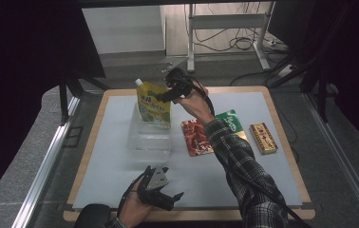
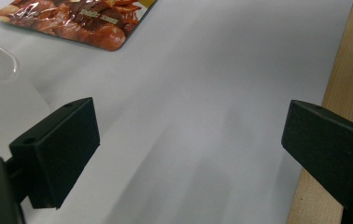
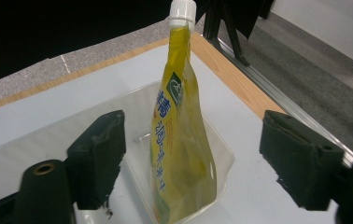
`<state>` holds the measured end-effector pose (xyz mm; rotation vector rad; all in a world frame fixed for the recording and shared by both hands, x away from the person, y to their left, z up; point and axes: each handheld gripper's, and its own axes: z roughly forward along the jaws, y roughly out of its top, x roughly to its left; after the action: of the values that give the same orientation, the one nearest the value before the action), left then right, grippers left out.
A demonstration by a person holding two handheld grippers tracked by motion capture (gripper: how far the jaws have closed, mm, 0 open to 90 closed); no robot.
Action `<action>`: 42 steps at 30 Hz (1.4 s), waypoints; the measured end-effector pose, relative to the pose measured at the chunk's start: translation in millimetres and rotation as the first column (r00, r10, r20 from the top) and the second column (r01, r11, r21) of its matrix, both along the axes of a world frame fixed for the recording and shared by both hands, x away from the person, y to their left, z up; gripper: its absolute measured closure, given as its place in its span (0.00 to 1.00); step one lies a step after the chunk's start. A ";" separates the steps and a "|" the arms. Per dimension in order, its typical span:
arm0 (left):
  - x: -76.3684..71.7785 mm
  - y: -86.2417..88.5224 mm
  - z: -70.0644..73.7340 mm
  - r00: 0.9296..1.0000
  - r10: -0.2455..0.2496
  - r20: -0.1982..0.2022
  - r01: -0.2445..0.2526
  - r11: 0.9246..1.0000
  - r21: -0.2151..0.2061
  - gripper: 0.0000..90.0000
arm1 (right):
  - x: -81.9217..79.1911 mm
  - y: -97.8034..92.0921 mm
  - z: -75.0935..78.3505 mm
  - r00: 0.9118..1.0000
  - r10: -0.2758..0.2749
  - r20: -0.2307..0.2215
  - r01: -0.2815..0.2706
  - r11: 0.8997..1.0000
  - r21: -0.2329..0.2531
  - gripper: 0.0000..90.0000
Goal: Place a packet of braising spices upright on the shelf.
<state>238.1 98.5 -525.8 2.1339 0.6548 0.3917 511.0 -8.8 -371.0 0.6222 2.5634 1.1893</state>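
Note:
A yellow spouted pouch (image 1: 153, 105) with a white cap stands upright in a clear plastic bin (image 1: 149, 142) at the middle of the mat. The right gripper view looks along the pouch (image 3: 177, 140), which rises inside the bin (image 3: 226, 161) between the two spread jaws without touching them. My right gripper (image 1: 161, 97) hovers open at the pouch's upper right. My left gripper (image 1: 168, 197) rests open near the table's front edge, and nothing lies between its jaws (image 2: 191, 140) but bare mat.
To the right of the bin lie a red snack packet (image 1: 195, 137), a green packet (image 1: 231, 121) partly under the forearm, and a gold-and-red box (image 1: 263, 138). The red packet (image 2: 79, 21) sits beyond the left jaws. The wooden table edge (image 2: 347, 88) runs close by.

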 end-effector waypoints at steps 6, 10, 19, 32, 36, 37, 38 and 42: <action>0.0 -0.4 -0.3 1.000 -0.002 0.000 0.002 1.000 0.002 0.05 | -4.6 -5.1 0.0 0.999 0.032 0.006 -0.032 0.999 0.017 0.13; -0.1 -0.4 -0.4 1.000 -0.002 0.000 0.002 1.000 0.002 0.05 | -7.5 -8.4 2.4 0.999 0.035 0.012 -0.036 0.999 0.035 0.08; -0.8 -1.8 -0.8 1.000 -0.010 0.000 0.010 1.000 -0.003 0.05 | -16.3 -16.9 2.4 0.999 0.044 0.004 -0.044 0.999 0.017 0.02; -0.6 -2.6 -1.5 1.000 -0.013 -0.001 0.013 1.000 0.003 0.04 | -28.9 -45.8 -1.5 0.999 0.035 -0.033 -0.034 0.998 0.048 0.00; -0.5 -2.8 -1.7 1.000 -0.014 -0.002 0.014 1.000 0.005 0.04 | -34.1 -54.6 -2.5 0.998 0.050 -0.021 -0.050 0.998 0.042 0.00; -0.5 -2.8 -1.7 1.000 -0.014 -0.001 0.014 1.000 0.006 0.04 | -36.0 -57.0 -2.8 0.998 0.054 -0.015 -0.054 0.998 0.044 0.00; -0.5 -2.8 -1.7 1.000 -0.013 -0.001 0.013 1.000 0.006 0.04 | -37.4 -59.1 -3.2 0.998 0.058 -0.005 -0.057 0.997 0.044 0.00; -0.2 -2.5 -1.7 1.000 -0.011 -0.002 0.011 1.000 0.005 0.04 | -41.6 -68.2 -5.5 0.998 0.066 -0.002 -0.066 0.997 0.046 0.00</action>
<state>237.9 96.0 -527.5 2.1420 0.6434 0.3849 469.5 -77.0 -376.5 0.5541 2.5848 1.2721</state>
